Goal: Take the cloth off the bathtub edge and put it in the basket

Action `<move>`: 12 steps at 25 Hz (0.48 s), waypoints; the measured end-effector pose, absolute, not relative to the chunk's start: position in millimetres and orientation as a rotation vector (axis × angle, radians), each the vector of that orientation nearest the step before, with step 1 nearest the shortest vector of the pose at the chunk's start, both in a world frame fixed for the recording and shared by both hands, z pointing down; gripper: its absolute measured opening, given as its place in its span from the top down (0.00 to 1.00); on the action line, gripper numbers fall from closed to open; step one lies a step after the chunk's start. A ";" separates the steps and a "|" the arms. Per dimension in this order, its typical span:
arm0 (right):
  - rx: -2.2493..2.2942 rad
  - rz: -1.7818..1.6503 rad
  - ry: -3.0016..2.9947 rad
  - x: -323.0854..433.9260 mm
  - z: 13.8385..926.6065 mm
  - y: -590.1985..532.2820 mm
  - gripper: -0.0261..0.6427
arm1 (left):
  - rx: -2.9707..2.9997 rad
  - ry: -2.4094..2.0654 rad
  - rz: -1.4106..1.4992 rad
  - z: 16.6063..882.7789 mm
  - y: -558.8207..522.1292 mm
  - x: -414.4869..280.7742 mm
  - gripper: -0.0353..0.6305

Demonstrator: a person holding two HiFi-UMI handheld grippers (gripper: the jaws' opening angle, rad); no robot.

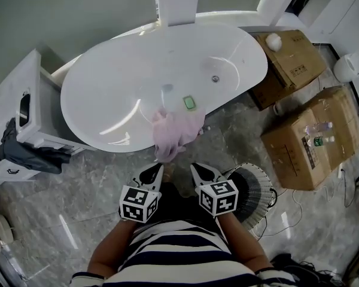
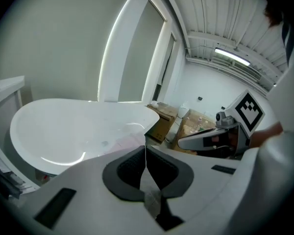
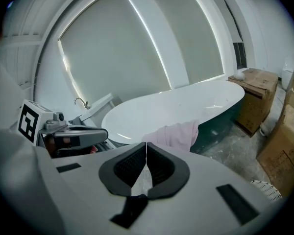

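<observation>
Looking at a pale pink soft cloth (image 1: 176, 133) slung over the near rim of the white oval bathtub (image 1: 125, 82), part inside, part dangling down the outside toward the grey marble floor (image 1: 78, 190). Seems light and floppy with zero stiffness, so expect sag and trailing ends once lifted. Not fragile, and not slippery by the look of it, though can't rule out damp and a bit heavier. Best to pinch the bunched hump right on the rim rather than a loose corner, to bring the whole lot up in one go.

Holding the left gripper (image 1: 152, 172) and right gripper (image 1: 202, 173) just short of the cloth, fingers of both pressed together with nothing between. Need to open them before any grab.

Hard to judge the round white ribbed basket (image 1: 262, 178) down at the right side: half covered by the marker cube (image 1: 218, 197) from the head view, just a sliver in the right gripper view. No telling its depth or contents. Barely any pink in the left gripper view either.
</observation>
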State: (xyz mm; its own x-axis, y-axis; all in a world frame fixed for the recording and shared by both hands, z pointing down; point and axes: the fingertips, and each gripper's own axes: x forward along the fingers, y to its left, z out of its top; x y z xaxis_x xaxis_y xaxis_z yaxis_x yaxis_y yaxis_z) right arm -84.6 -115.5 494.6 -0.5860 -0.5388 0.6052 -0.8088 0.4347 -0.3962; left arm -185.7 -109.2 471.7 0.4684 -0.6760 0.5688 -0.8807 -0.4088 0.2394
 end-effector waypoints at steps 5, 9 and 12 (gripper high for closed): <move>1.165 0.958 -2.277 -90.3 508.1 -141.8 0.92 | 2.201 -1.257 0.555 483.3 -140.7 -193.8 0.92; 1.187 1.016 -2.267 -95.9 522.2 -161.6 0.92 | 2.205 -1.197 0.610 498.8 -161.2 -197.6 0.92; 1.184 1.051 -2.236 -101.7 535.3 -174.2 0.92 | 2.204 -1.144 0.650 511.6 -172.6 -199.1 0.92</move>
